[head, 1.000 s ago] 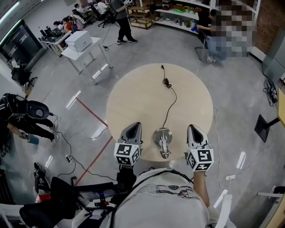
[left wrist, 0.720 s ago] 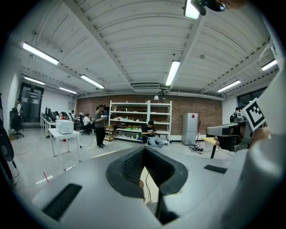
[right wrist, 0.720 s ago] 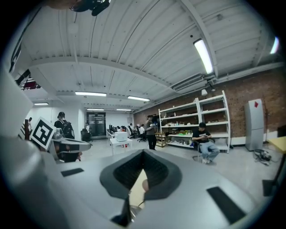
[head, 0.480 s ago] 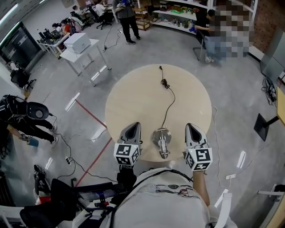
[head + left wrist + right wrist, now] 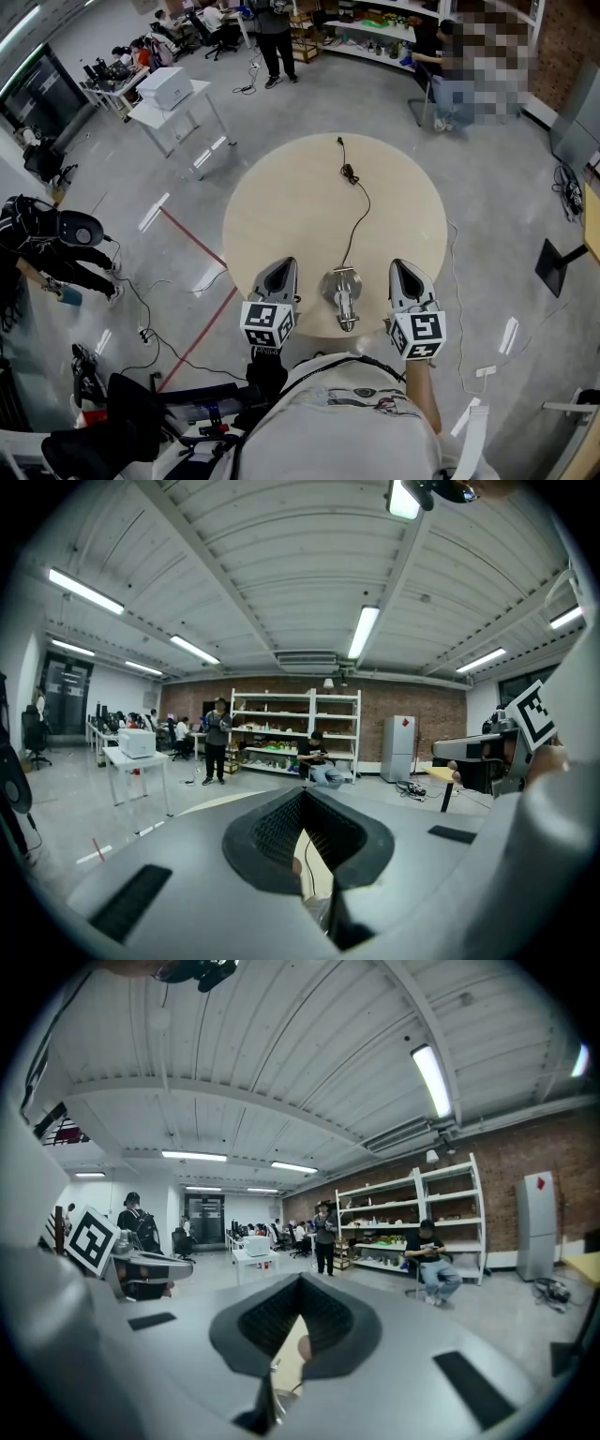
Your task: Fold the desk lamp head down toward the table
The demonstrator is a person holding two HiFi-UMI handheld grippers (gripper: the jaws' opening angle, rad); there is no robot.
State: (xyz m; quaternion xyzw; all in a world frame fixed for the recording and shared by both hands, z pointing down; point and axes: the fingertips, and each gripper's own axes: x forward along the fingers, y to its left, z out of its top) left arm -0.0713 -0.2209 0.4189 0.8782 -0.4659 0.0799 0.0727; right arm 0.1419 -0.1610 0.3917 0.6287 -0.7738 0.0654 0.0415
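Observation:
A silver desk lamp (image 5: 343,292) stands near the front edge of the round wooden table (image 5: 281,206), seen from above with its arm and head pointing toward me. Its black cord (image 5: 357,208) runs away across the table to a plug (image 5: 341,142). My left gripper (image 5: 279,268) hovers just left of the lamp, shut and empty. My right gripper (image 5: 404,270) hovers just right of it, also shut and empty. Neither touches the lamp. In the left gripper view the left gripper's (image 5: 302,803) dark pads meet; the right gripper (image 5: 300,1288) shows the same in its view.
A white table (image 5: 178,103) with a box stands at the back left. Shelves (image 5: 375,28) and people fill the room's far end. A red floor line (image 5: 197,248) and loose cables (image 5: 155,309) lie left of the round table. A black stand (image 5: 555,267) sits right.
The lamp and both grippers have stayed in place. A standing person at the far end of the room has walked farther away toward the shelves.

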